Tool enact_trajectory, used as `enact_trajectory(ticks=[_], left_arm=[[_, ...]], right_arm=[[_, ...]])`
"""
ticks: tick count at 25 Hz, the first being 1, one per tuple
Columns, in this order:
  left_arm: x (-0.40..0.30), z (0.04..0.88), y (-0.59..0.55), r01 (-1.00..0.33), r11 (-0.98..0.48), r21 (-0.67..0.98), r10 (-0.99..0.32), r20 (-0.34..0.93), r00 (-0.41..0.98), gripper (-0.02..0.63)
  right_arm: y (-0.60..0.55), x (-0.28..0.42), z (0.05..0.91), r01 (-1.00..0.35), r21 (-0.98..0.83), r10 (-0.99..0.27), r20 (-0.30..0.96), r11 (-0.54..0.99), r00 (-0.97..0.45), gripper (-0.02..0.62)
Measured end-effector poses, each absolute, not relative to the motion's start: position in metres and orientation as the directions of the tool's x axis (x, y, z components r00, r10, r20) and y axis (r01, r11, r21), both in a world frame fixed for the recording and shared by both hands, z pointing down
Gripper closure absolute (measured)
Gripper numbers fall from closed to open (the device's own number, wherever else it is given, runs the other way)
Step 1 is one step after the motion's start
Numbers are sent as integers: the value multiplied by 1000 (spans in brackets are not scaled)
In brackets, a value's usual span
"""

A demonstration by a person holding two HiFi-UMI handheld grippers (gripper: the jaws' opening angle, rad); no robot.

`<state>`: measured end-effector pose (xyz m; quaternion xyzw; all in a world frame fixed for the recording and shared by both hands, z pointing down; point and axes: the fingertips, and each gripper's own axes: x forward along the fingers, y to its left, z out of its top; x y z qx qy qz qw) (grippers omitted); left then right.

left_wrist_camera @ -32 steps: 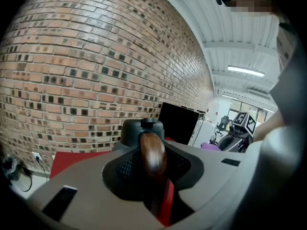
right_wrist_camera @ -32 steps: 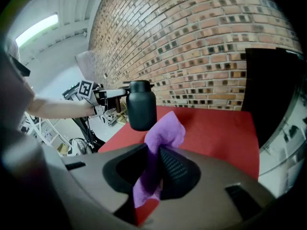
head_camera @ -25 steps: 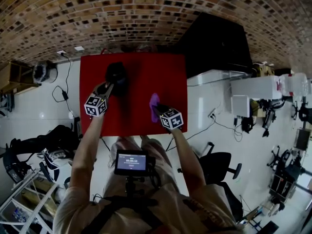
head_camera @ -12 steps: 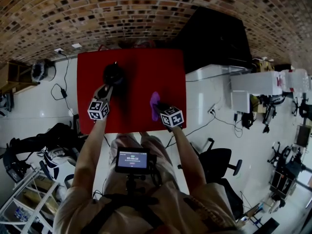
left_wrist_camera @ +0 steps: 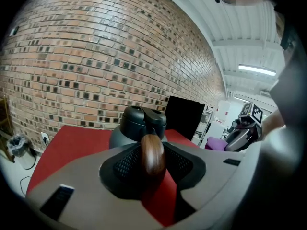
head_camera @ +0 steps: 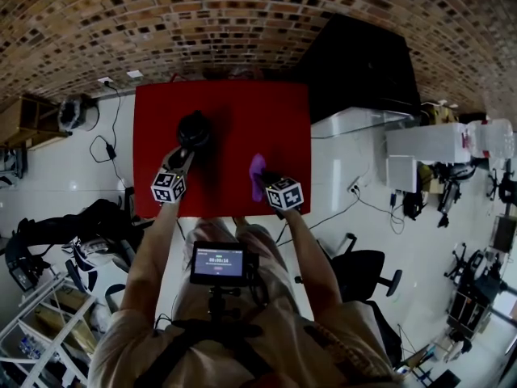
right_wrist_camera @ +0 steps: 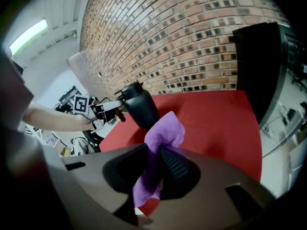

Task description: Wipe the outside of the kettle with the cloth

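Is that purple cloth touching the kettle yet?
No: the purple cloth hangs in the right gripper, clear of the black kettle.

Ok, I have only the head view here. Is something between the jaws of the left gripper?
Observer: Yes. The brown wooden handle of the dark grey kettle stands between the jaws of the left gripper, which have just been opening.
Operator: And the right one?
Observer: The right gripper is shut on the purple cloth; a fold sticks out past its jaws.
Operator: Is the kettle tilted?
Observer: No, it stands upright on the red table.
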<state>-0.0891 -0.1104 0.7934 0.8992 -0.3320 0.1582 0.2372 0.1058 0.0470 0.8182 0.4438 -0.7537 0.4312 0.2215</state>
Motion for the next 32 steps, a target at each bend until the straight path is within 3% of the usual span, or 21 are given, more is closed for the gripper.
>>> enact_trajectory(ticks=[6,32], left_arm=[[-112,803,-78,-709,-605,362,-537,473,699,397],[-221,776,1,-812,-479,332,-574,581,576,397]], right_arm=[[49,103,808,-849,-472,-486,700,237,-524,508],[9,53,772,-831,-472,-555,624,293,-550,508]])
